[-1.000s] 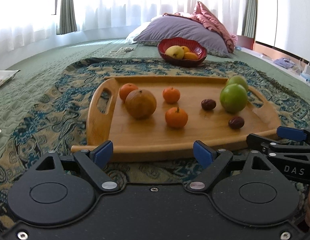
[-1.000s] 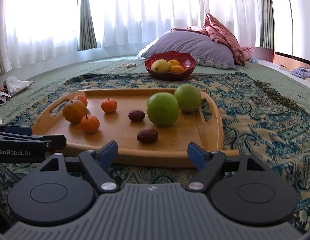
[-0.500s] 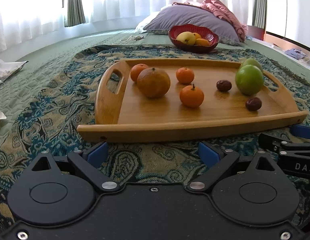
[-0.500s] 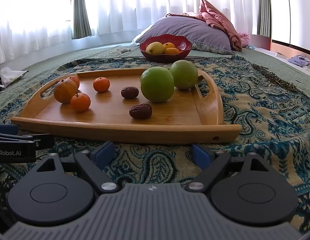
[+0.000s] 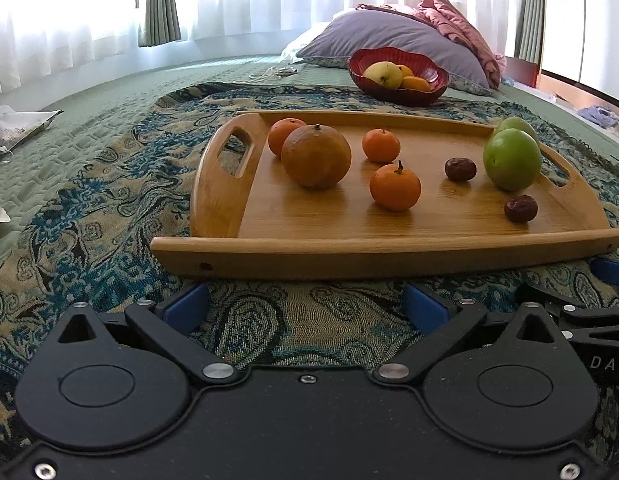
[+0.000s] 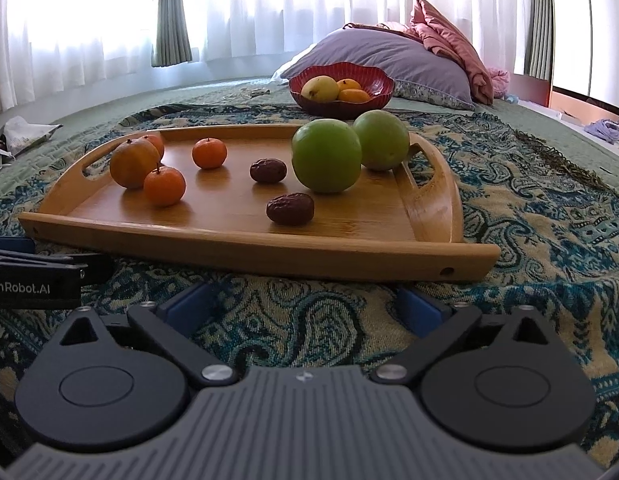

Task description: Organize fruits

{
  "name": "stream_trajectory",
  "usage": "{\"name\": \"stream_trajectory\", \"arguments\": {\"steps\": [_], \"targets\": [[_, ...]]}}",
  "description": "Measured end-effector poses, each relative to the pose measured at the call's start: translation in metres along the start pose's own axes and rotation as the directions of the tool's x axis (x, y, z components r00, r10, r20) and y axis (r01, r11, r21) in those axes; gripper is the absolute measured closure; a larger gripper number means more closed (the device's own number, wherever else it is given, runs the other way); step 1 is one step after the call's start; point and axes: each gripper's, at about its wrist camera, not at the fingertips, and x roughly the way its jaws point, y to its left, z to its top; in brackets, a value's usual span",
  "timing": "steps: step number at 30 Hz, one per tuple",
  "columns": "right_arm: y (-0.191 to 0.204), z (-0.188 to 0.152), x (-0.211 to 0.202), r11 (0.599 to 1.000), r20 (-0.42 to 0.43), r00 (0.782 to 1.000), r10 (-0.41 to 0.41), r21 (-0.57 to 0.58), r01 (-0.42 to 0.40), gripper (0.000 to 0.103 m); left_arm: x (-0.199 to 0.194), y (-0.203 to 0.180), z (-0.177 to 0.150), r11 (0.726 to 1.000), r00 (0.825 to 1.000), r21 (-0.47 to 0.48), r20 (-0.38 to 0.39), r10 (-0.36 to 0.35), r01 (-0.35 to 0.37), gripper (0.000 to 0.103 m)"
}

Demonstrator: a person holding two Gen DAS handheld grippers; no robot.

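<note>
Both grippers hover low over the patterned blanket (image 5: 109,208), near side of the wooden tray (image 5: 389,246) — left gripper (image 5: 305,308) spread wide and empty, right gripper (image 6: 303,306) the same. Fruit sits loose on the tray: oranges left, green apples (image 6: 327,160) right, dates (image 6: 290,208) between. The risk, I'd say — round fruit rolls if nudged off-centre, or the tray's rim gets clipped.
</note>
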Motion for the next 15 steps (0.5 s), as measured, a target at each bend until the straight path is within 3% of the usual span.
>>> {"name": "stream_trajectory", "arguments": {"steps": [15], "targets": [[0.0041,-0.0026,0.0023,1.0,0.008,1.0,-0.012,-0.025,0.012,0.0,0.0019,0.0038,-0.0014,1.0,1.0,-0.014,-0.004,-0.012,0.012,0.0]]}}
